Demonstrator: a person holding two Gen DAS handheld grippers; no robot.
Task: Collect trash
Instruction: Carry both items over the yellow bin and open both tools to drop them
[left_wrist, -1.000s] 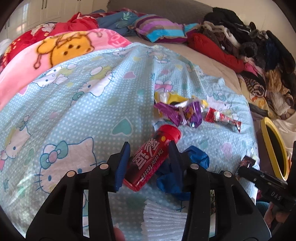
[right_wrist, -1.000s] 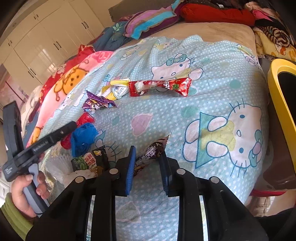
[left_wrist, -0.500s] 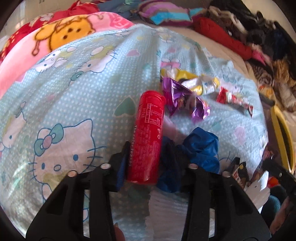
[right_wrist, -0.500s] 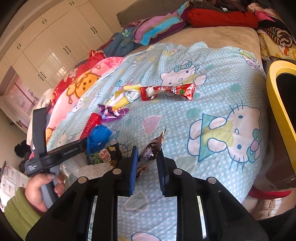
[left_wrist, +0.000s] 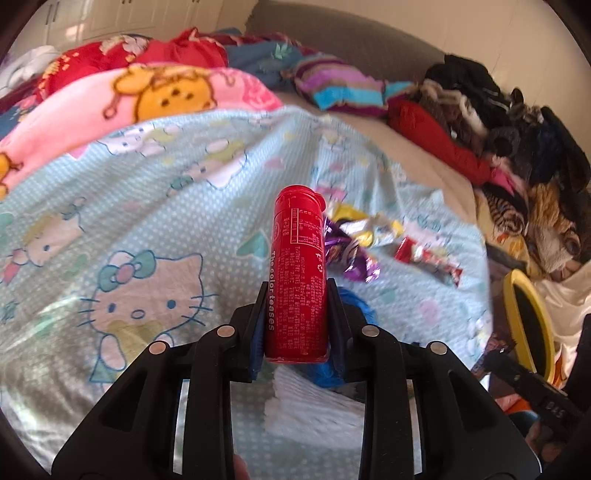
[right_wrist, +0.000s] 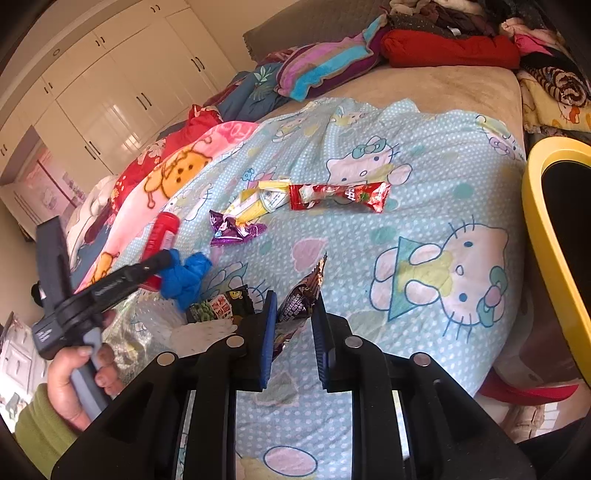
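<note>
My left gripper (left_wrist: 296, 325) is shut on a red plastic bottle (left_wrist: 298, 273) and holds it upright above the bed; the bottle also shows in the right wrist view (right_wrist: 159, 240). My right gripper (right_wrist: 293, 332) is shut on a dark brown snack wrapper (right_wrist: 301, 295), lifted off the blanket. On the light blue cartoon blanket (right_wrist: 424, 221) lie a purple wrapper (right_wrist: 232, 230), a yellow wrapper (right_wrist: 258, 199), a red wrapper (right_wrist: 338, 195), a crumpled blue piece (right_wrist: 184, 275) and a black-green packet (right_wrist: 218, 308). The yellow-rimmed bin (right_wrist: 554, 229) stands at the right of the bed.
White paper (left_wrist: 314, 402) lies below the left gripper. Folded blankets and a pile of clothes (left_wrist: 517, 122) fill the far side of the bed. White cupboards (right_wrist: 122, 92) stand behind. The bin's yellow rim shows at right in the left wrist view (left_wrist: 532, 325).
My left gripper has closed on the red bottle and raised it off the blanket, turning it upright. My right gripper has lifted a little with the brown wrapper.
</note>
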